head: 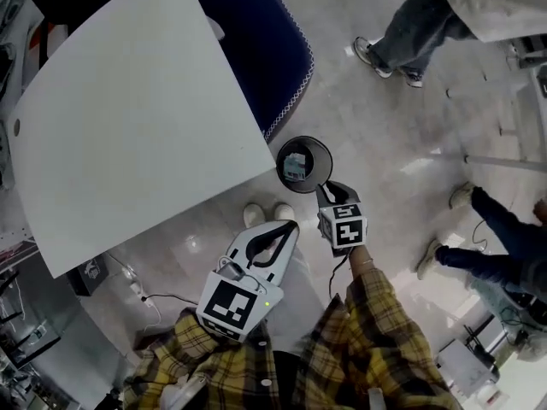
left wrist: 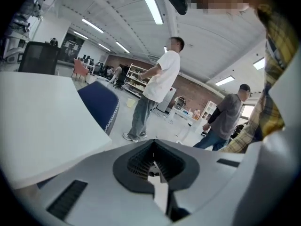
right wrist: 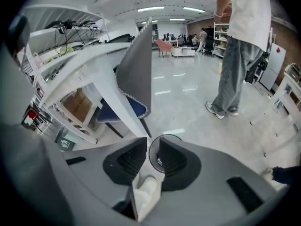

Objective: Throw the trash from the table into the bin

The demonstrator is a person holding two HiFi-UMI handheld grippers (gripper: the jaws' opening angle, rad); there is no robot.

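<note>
The right gripper (head: 328,194) (right wrist: 153,149) was held over the bin (head: 320,149) with jaws narrowly apart and empty. The trash (head: 296,167) was seen lying inside the bin. Just left, the left gripper (head: 290,227) (left wrist: 153,143) was held with jaws together, empty, beside the table (head: 128,118).

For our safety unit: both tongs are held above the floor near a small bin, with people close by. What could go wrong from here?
The bin stands right by the person's shoes and could be kicked over, spilling the trash inside. A cable lies on the floor near those feet: a trip hazard. A bystander stands near the open right tongs.
</note>
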